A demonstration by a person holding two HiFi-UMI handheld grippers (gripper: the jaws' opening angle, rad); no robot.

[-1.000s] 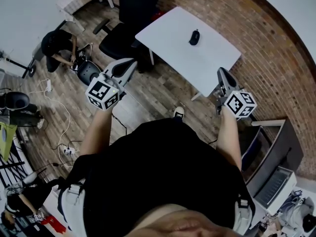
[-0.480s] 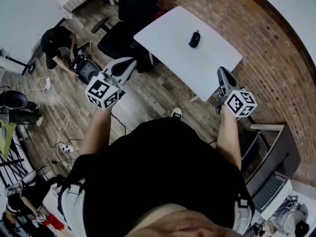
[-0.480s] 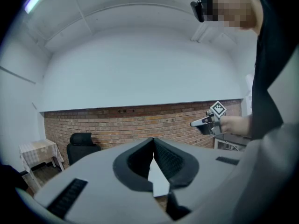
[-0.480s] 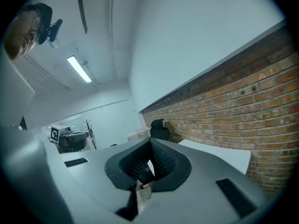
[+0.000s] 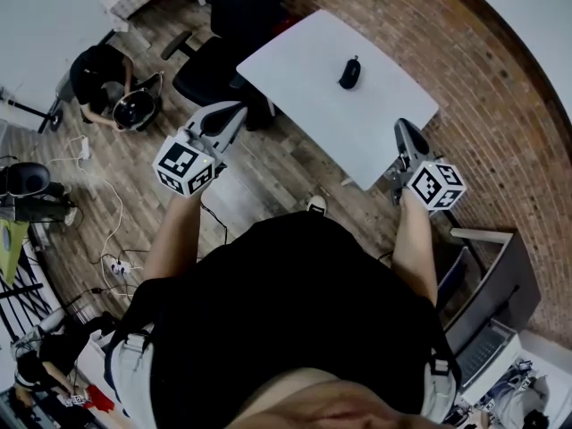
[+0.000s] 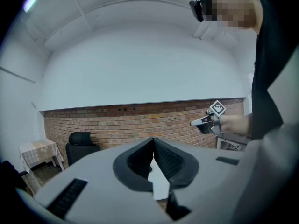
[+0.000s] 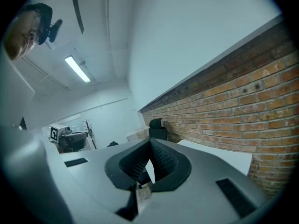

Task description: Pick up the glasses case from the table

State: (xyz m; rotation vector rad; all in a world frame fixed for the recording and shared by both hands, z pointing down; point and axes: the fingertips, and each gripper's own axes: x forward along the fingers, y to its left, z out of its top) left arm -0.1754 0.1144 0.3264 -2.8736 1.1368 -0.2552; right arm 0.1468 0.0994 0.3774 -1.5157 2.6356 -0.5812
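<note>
The black glasses case (image 5: 349, 71) lies on the white table (image 5: 304, 61), far side of its middle, in the head view. Both grippers are held out over the wooden floor, short of the table's near edge and well apart from the case. My left gripper (image 5: 232, 112) points at the table's left corner; its jaws meet at the tips, shut and empty (image 6: 153, 141). My right gripper (image 5: 402, 126) is near the table's right corner, also shut with nothing in it (image 7: 150, 141). Neither gripper view shows the case.
A black office chair (image 5: 223, 56) stands at the table's left end. A person (image 5: 96, 77) crouches on the floor at far left, with cables (image 5: 107, 208) nearby. A brick wall (image 5: 465, 61) runs behind the table. Grey equipment (image 5: 500, 275) sits at right.
Both grippers have edged forward toward the table, which sits slightly closer in the head view. Their jaws stay shut. The crouching person at left has shifted something round.
</note>
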